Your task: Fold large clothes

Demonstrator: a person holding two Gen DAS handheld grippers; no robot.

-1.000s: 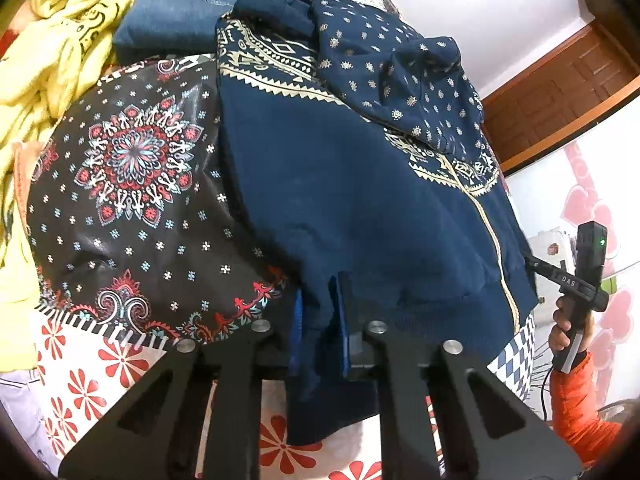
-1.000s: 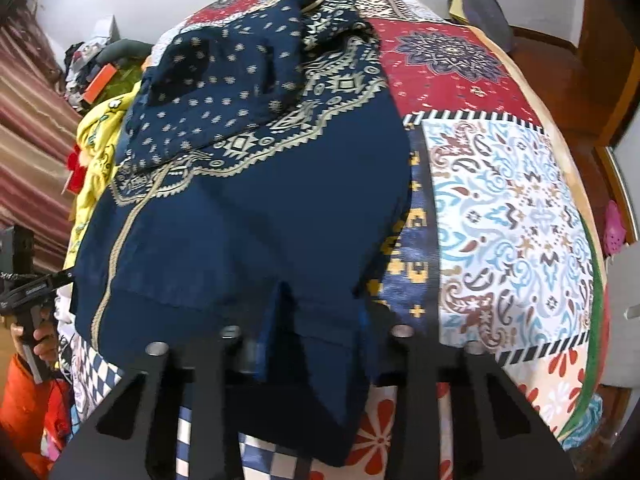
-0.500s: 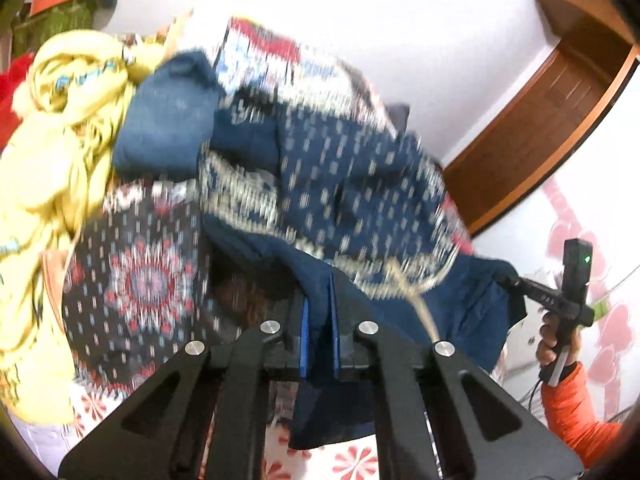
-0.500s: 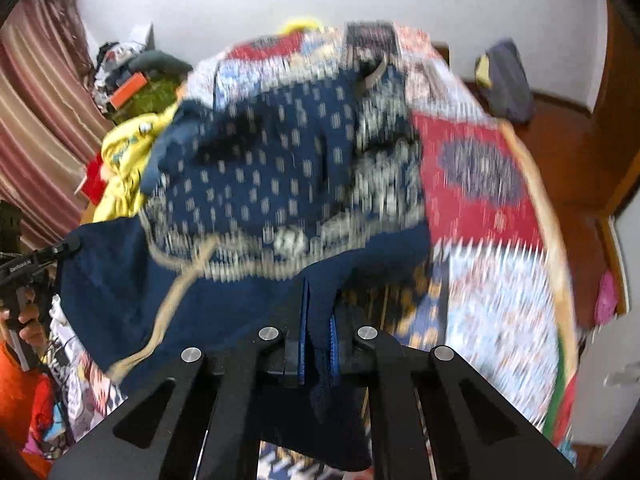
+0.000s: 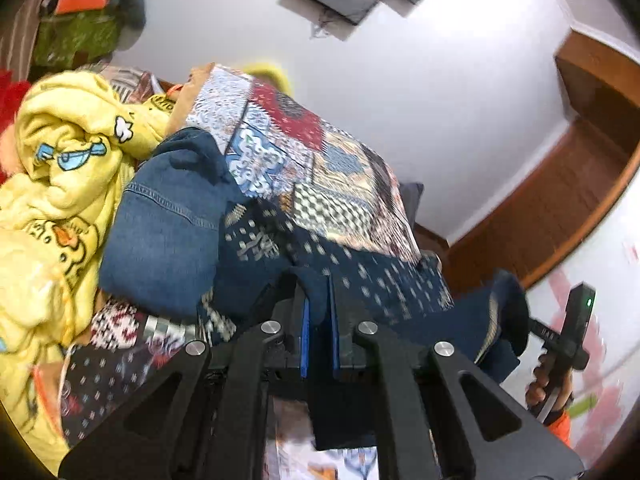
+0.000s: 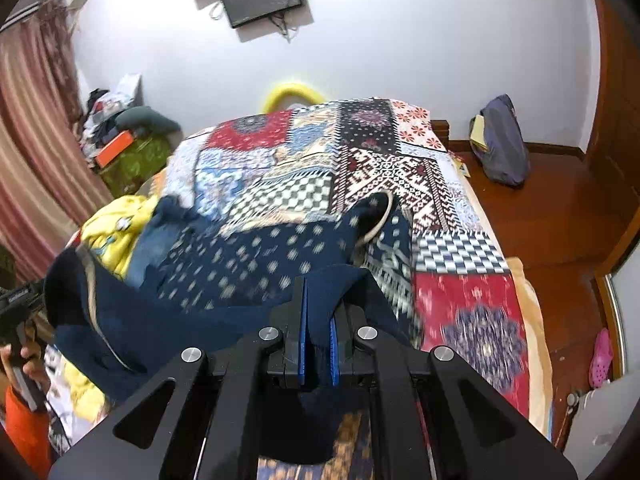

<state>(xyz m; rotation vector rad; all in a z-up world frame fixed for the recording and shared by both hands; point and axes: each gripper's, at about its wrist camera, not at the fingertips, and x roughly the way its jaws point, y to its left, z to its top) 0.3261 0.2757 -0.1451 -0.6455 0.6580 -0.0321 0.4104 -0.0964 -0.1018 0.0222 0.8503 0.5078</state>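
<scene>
Your left gripper and right gripper each clench the navy patterned garment, its cloth draping ahead of the jaws over the patchwork bed.

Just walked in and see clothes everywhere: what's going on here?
A person is folding a navy patterned garment on the bed. The left tool and the right tool are each shut on its hem, which is raised off the quilt, with the fabric hanging between them. A denim piece and yellow clothes are heaped at the bed's side.
</scene>
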